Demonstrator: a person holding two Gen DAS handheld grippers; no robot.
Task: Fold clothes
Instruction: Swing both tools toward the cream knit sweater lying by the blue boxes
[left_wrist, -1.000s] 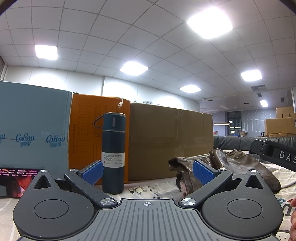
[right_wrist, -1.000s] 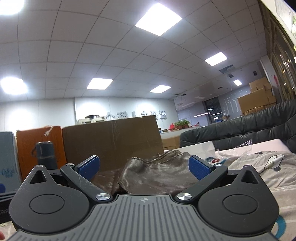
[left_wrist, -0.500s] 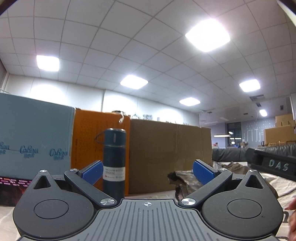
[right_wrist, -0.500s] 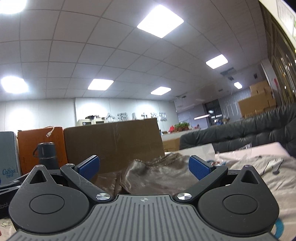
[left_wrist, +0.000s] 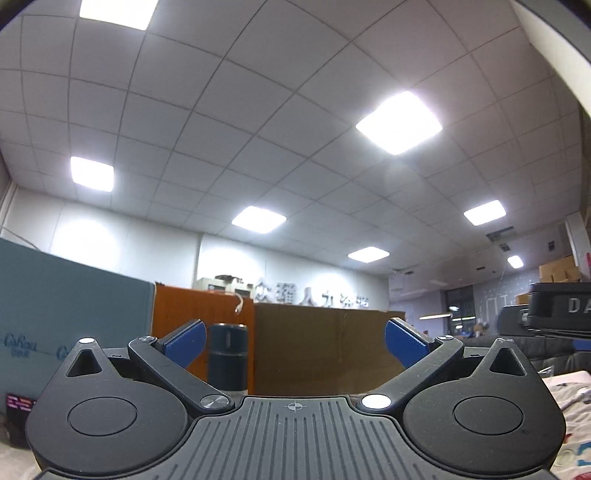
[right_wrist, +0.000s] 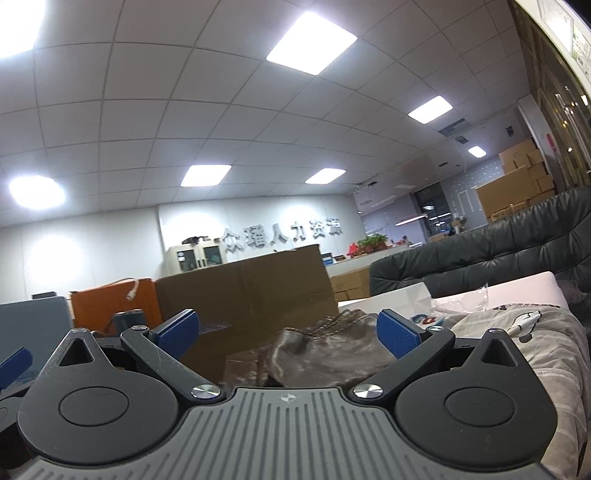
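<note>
Left claw (left_wrist: 295, 343) spread wide, gripping nothing, tilted toward the ceiling; a dark blue flask (left_wrist: 228, 356) stands at its 11 o'clock before cardboard boxes (left_wrist: 325, 350); right claw (right_wrist: 288, 332) likewise wide and empty; crumpled brown leather jacket (right_wrist: 325, 354) lies at its 12 o'clock, between the blue pads (right_wrist: 397, 338).

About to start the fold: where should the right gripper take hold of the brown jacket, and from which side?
Judging by the right wrist view, pinch the raised stitched edge at the top of the brown jacket, coming straight ahead and down. It stands up as a ridge between the open right gripper's fingers, while the rest lies crumpled.
</note>
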